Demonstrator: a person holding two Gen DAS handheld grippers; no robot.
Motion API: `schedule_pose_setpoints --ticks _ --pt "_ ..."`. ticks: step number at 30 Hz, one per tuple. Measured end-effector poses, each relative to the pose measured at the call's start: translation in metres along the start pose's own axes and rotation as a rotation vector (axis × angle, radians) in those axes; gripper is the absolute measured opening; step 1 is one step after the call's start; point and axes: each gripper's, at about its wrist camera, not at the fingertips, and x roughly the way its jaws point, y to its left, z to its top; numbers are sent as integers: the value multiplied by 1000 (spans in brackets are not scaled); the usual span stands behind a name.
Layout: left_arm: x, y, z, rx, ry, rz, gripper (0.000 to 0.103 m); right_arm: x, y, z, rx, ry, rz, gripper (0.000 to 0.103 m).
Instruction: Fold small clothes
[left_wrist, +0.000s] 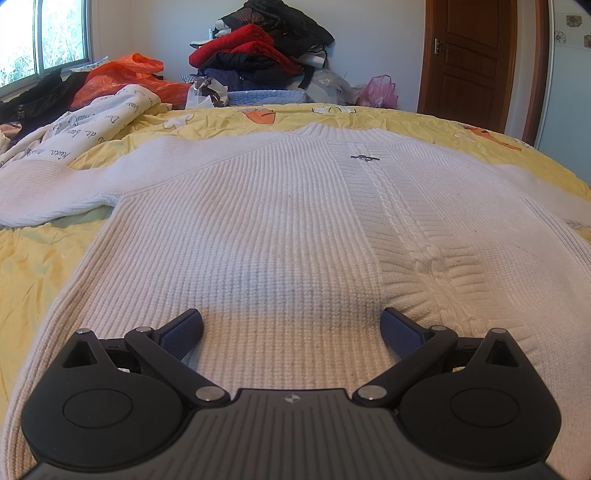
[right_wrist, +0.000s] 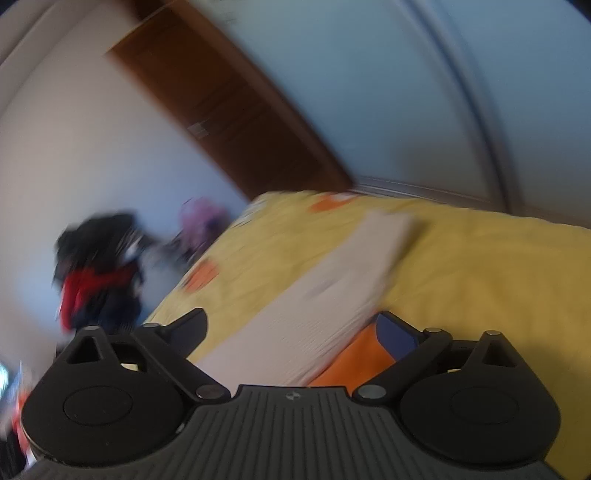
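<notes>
A white ribbed knit sweater (left_wrist: 258, 229) lies spread flat on the yellow bedspread (left_wrist: 33, 266), collar away from me, both sleeves stretched out to the sides. My left gripper (left_wrist: 291, 332) is open and empty, hovering just over the sweater's lower hem. In the blurred, tilted right wrist view, one white sleeve (right_wrist: 325, 291) runs across the bedspread (right_wrist: 480, 280). My right gripper (right_wrist: 291, 332) is open above the sleeve's near end, holding nothing.
A tall pile of red, black and blue clothes (left_wrist: 258, 51) stands beyond the bed. Orange plastic bags (left_wrist: 125, 74) and a printed white cloth (left_wrist: 92, 122) lie at the far left. A pink bag (left_wrist: 380, 90) and a wooden door (left_wrist: 469, 55) are at the back right.
</notes>
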Motion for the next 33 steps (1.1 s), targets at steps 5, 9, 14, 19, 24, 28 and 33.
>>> schedule_pose_setpoints --ticks 5,9,14,19,24,28,33 --pt "0 0 0 0 0 1 103 45 -48 14 168 4 -64 69" --pt "0 0 0 0 0 0 103 71 -43 5 78 -21 -79 68" --pt "0 -1 0 -2 -1 -1 103 90 -28 9 -101 -58 -170 28" --pt "0 -2 1 -8 -4 -5 103 89 -7 9 -126 -70 -164 14" --pt "2 1 1 -20 -10 -10 103 50 71 -21 -228 -65 88 14" --pt "2 3 1 -31 -15 -18 103 26 166 -87 -337 66 399 14" --pt "2 6 1 -43 -21 -30 103 43 253 -219 -481 330 564 14"
